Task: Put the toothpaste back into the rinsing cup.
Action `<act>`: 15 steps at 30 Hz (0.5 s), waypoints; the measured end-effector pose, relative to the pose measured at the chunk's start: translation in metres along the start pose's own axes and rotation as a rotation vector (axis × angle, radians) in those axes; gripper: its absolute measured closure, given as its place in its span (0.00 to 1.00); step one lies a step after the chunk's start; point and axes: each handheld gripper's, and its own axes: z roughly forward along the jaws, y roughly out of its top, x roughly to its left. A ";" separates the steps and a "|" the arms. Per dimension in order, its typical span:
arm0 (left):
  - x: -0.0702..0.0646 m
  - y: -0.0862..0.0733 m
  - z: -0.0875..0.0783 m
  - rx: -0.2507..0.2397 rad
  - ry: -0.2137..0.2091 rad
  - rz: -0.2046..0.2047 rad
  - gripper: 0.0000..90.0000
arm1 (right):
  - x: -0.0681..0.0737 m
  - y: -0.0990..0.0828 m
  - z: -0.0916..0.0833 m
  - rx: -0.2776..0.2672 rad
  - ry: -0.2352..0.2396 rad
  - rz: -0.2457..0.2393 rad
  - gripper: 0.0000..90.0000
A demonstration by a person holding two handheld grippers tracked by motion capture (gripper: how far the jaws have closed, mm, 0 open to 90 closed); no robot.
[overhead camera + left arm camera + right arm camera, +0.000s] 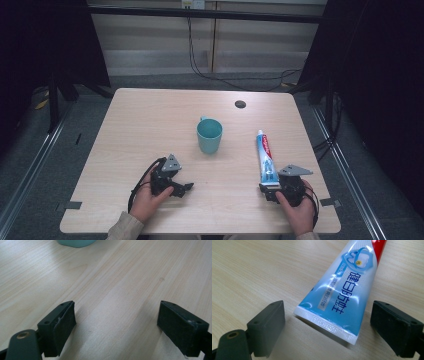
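Toothpaste tube [266,157] lies flat on table [150,125], at 4 o'clock from teal cup [209,135], cap end pointing away from me. My right hand-held gripper [272,191] sits at its crimped tail [325,326], jaws spread wide either side, no contact yet. Left hand-held gripper [181,189] released, nothing between its jaws, resting at 7 o'clock from cup. I judge tube light, soft, glossy, probably slippery; how full, can't tell. Best grip: stiff crimp or flat body just ahead of it, gentle squeeze.

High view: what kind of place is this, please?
Probably a lab recording station, not a home: a bare wooden table between dark curtains, cables on the floor behind, and only a cup and toothpaste tube as props.
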 end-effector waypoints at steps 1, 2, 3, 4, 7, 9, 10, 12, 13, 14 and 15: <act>0.000 0.000 0.000 -0.001 -0.001 0.000 0.16 | 0.000 0.000 0.001 -0.004 0.003 -0.010 0.12; 0.000 0.000 0.000 0.000 0.000 0.000 0.16 | 0.000 0.000 0.001 0.000 0.002 -0.007 0.12; 0.000 0.000 0.000 0.000 0.000 0.000 0.16 | 0.000 0.000 0.001 0.000 0.002 -0.007 0.12; 0.000 0.000 0.000 0.000 0.000 0.000 0.16 | 0.000 0.000 0.001 -0.001 -0.001 -0.001 0.12; 0.000 0.000 0.000 0.000 0.000 0.000 0.16 | 0.001 0.002 0.000 0.009 -0.006 0.003 0.14; 0.000 0.000 0.000 0.000 0.000 0.000 0.16 | 0.001 0.004 0.000 0.024 -0.010 0.005 0.15; 0.000 0.000 0.000 0.000 0.000 0.000 0.16 | 0.001 0.004 0.000 0.024 -0.010 0.005 0.15; 0.000 0.000 0.000 0.000 0.000 0.000 0.16 | 0.000 0.008 0.000 0.041 0.006 0.026 0.15; 0.000 0.000 0.000 -0.001 -0.001 0.000 0.16 | -0.001 0.010 0.000 0.048 0.008 0.037 0.15; 0.000 0.000 0.000 0.000 0.000 0.000 0.16 | -0.001 0.012 0.000 0.056 0.002 0.046 0.15; 0.000 0.000 0.000 0.000 0.000 0.000 0.16 | -0.002 0.014 0.000 0.065 -0.004 0.045 0.15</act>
